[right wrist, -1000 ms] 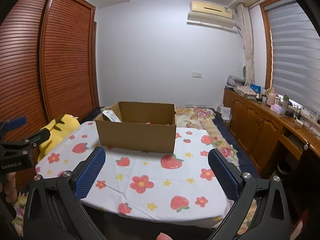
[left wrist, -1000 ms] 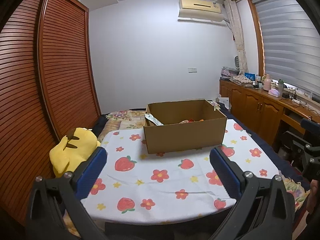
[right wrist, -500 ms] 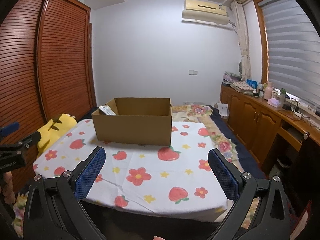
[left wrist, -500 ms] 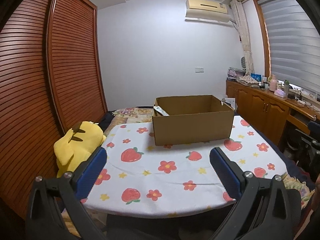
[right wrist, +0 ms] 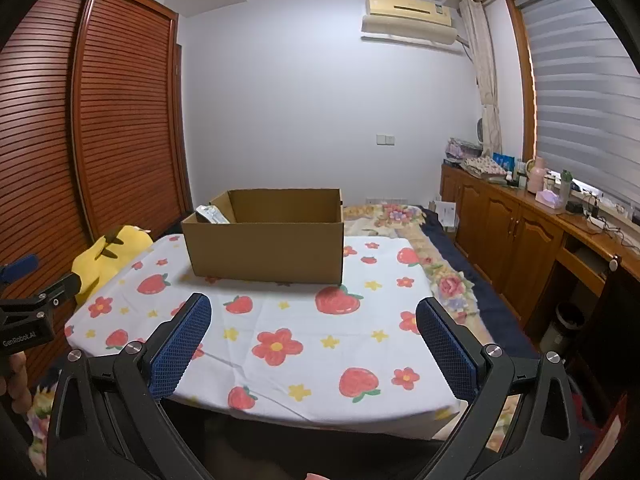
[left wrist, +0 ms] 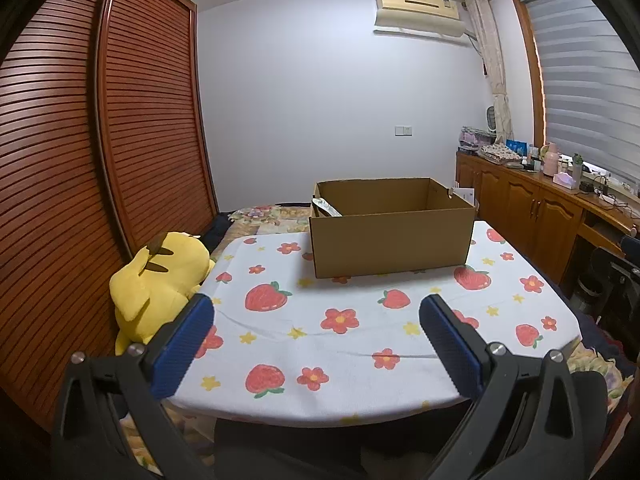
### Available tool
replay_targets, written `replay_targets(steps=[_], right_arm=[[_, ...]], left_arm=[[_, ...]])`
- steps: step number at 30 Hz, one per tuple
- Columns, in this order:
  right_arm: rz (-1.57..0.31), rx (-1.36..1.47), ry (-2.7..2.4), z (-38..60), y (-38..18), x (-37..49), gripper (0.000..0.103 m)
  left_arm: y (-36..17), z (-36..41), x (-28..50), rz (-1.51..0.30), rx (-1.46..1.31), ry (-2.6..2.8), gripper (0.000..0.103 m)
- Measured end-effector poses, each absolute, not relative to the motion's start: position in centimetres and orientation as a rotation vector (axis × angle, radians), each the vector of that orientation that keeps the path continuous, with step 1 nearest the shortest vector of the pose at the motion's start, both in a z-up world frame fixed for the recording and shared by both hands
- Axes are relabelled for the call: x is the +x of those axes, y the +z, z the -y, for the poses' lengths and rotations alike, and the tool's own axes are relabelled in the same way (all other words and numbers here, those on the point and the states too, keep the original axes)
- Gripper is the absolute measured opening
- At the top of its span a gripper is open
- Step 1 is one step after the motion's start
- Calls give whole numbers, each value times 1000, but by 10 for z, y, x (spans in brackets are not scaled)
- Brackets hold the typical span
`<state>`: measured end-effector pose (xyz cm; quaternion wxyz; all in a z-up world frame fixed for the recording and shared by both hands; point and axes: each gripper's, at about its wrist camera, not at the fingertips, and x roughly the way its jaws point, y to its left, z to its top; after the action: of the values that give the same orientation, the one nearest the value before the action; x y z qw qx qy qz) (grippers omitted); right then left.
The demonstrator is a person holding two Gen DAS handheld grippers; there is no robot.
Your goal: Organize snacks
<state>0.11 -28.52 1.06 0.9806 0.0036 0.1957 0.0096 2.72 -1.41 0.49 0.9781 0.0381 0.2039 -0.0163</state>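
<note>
Pulling back and sinking, both views have lost sight into the cardboard box (left wrist: pixel 390 236); only a silvery snack packet (left wrist: pixel 326 207) shows at its left rim. The left gripper (left wrist: pixel 316 336) and right gripper (right wrist: pixel 314 334) hang before the box over the bench (left wrist: pixel 360 344), fingers spread wide, empty, so sorting looks finished.

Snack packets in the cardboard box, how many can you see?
1: a white packet leaning against the left end inside the cardboard box. The box walls hide its floor, so more may lie inside.
</note>
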Motion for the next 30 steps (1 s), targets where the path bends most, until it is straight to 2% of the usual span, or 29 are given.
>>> replay_targets(steps=[30], right_arm=[[-393, 8, 19, 286, 13, 2, 103]], left_arm=[[5, 14, 27, -407, 76, -33, 103]])
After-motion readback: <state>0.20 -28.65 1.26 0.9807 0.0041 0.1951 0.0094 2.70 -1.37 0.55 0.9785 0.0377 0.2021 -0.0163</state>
